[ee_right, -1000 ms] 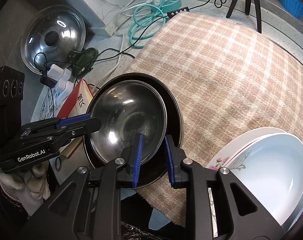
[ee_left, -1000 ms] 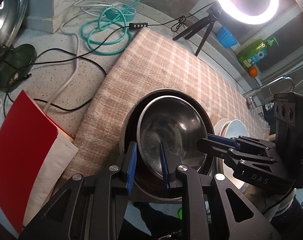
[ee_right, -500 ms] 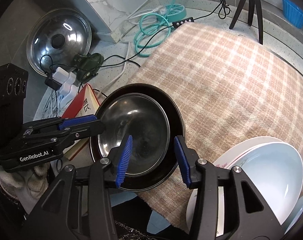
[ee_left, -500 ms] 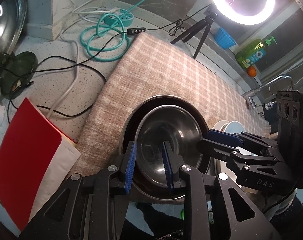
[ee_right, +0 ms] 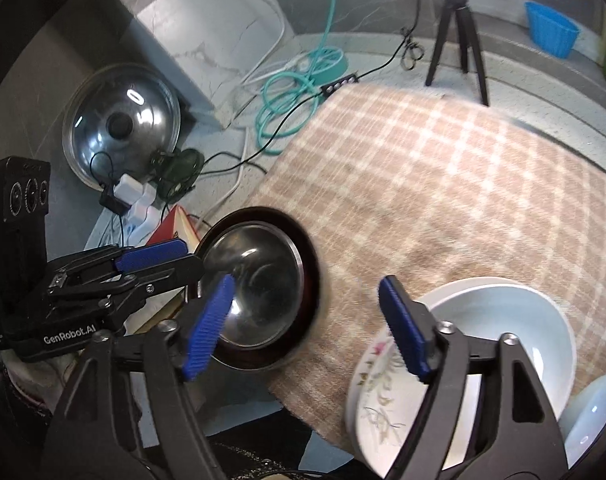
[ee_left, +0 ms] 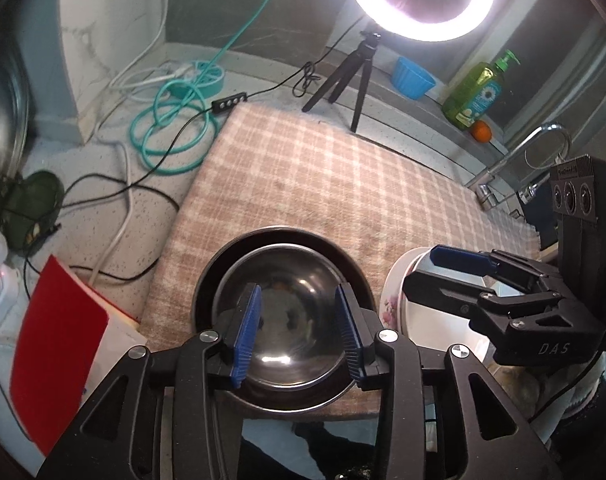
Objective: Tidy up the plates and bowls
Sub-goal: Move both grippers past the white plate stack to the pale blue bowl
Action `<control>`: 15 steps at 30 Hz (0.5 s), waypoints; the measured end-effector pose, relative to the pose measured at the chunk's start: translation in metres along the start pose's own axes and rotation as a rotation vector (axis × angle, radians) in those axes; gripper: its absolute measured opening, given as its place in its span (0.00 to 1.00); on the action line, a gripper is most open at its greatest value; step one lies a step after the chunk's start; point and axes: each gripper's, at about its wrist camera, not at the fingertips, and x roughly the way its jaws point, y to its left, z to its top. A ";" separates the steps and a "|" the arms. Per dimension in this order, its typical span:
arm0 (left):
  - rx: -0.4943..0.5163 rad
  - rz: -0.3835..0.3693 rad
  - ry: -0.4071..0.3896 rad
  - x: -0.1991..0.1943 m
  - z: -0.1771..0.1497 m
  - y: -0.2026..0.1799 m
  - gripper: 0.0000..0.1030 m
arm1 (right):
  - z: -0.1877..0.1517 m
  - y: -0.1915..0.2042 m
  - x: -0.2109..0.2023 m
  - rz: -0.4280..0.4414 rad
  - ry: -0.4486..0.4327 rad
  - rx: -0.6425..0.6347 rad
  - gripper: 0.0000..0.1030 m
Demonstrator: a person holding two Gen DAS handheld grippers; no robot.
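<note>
Steel bowl (ee_left: 291, 320) nested in dark plate (ee_left: 343, 248); both tongs just opened, empty.

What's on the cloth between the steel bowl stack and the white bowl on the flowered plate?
Nothing: only bare checked cloth separates the steel bowl from the flowered plate, shown in the right wrist view.
</note>
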 end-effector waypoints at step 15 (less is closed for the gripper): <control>0.118 -0.034 -0.021 0.013 0.007 -0.067 0.50 | -0.023 -0.075 -0.063 -0.092 -0.104 0.149 0.82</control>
